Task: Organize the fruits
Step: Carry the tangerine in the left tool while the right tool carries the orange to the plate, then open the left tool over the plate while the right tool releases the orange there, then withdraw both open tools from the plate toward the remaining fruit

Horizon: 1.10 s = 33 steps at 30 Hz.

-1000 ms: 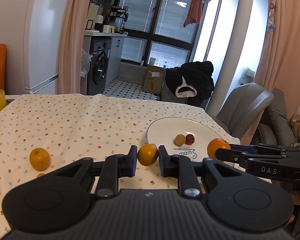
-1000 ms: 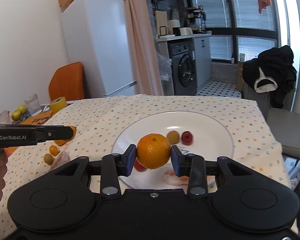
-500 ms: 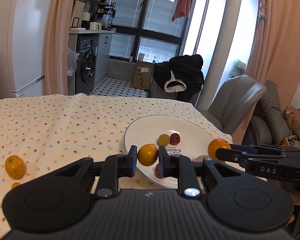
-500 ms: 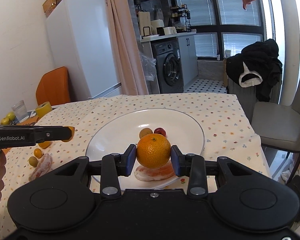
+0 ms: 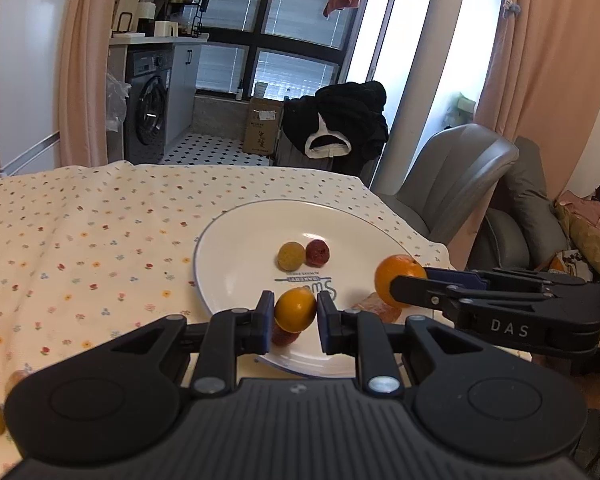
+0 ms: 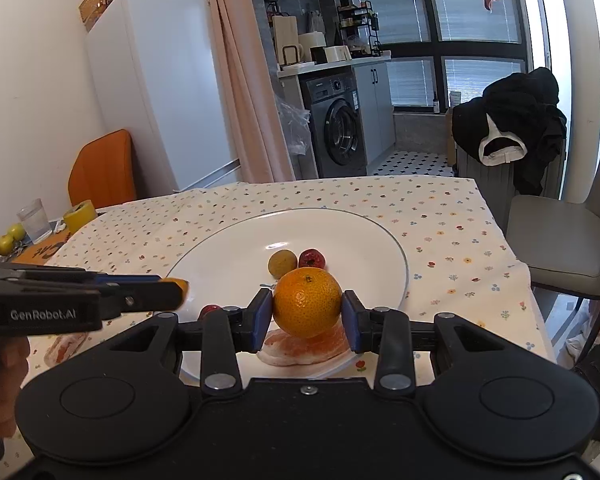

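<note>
A: Two fruits are hanging over the white plate (image 5: 236,236) at once. The left gripper (image 5: 292,312) is pinching a small yellow-orange fruit (image 5: 295,310) between its fingers, above the plate's near rim.

B: The right gripper (image 6: 307,312) is clamping a larger mandarin (image 6: 307,307), fingers closed snug on both sides, over a peeled citrus piece (image 6: 304,350) at the plate's near edge.

A: A yellowish fruit (image 6: 282,263) and a red one (image 6: 311,258) are sitting together mid-plate (touching, it seems).

B: More fruit is lying on the floral tablecloth (image 5: 80,236) covering the table.

A: My judgement: lower each fruit onto bare plate before opening. Round fruit is prone to rolling.

B: Agreed; release low, one at a time, away from the rim and the peeled piece.
</note>
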Available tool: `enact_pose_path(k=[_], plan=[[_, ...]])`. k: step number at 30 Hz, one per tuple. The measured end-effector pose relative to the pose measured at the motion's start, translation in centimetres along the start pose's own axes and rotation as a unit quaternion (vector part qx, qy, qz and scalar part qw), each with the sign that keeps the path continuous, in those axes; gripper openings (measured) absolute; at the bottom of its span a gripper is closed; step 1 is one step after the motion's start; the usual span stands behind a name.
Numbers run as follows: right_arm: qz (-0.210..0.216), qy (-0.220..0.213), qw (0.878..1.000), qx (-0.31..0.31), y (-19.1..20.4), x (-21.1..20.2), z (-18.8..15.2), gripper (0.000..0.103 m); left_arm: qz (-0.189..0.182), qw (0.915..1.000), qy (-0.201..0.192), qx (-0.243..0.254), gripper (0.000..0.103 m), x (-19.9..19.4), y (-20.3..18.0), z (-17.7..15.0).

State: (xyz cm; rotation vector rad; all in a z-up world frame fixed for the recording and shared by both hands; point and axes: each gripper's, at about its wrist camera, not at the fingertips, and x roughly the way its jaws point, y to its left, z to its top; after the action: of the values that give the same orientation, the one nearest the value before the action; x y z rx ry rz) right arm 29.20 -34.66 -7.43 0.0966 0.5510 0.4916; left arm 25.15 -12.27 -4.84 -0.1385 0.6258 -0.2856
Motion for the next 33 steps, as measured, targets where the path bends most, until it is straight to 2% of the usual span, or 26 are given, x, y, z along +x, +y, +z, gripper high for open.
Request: enact_pose_path(k=[3, 5, 18, 24, 26, 31, 33], plan=[[0.000, 0.002, 1.000, 0.000, 0.1, 0.4, 0.0, 0.036, -0.002, 0.9999, 0.009, -0.006, 0.021, 0.7, 0.0, -0.2], [0.001, 0.002, 1.000, 0.001, 0.0, 0.5, -0.1, 0.040, -0.001, 0.9997, 0.019, -0.013, 0.021, 1.1, 0.1, -0.2], [0.018, 0.000, 1.000, 0.007, 0.5, 0.0, -0.6, 0.044, 0.033, 0.9988, 0.008, -0.035, 0.027, -1.3, 2.1, 0.1], [0.021, -0.001, 1.000, 0.003, 1.3, -0.2, -0.7, 0.051, 0.046, 0.9972, 0.005, -0.058, 0.042, -2.8, 3.6, -0.2], [0.024, -0.001, 1.000, 0.001, 1.6, -0.2, -0.7, 0.053, 0.049, 0.9971, 0.001, -0.059, 0.050, -3.4, 3.9, -0.3], [0.031, 0.000, 0.999, -0.007, 2.8, -0.3, -0.6, 0.057, 0.067, 0.9958, -0.012, -0.062, 0.056, -5.2, 4.6, -0.5], [0.034, 0.000, 0.999, -0.011, 3.3, -0.4, -0.5, 0.060, 0.074, 0.9950, -0.015, -0.066, 0.062, -5.8, 4.8, -0.5]])
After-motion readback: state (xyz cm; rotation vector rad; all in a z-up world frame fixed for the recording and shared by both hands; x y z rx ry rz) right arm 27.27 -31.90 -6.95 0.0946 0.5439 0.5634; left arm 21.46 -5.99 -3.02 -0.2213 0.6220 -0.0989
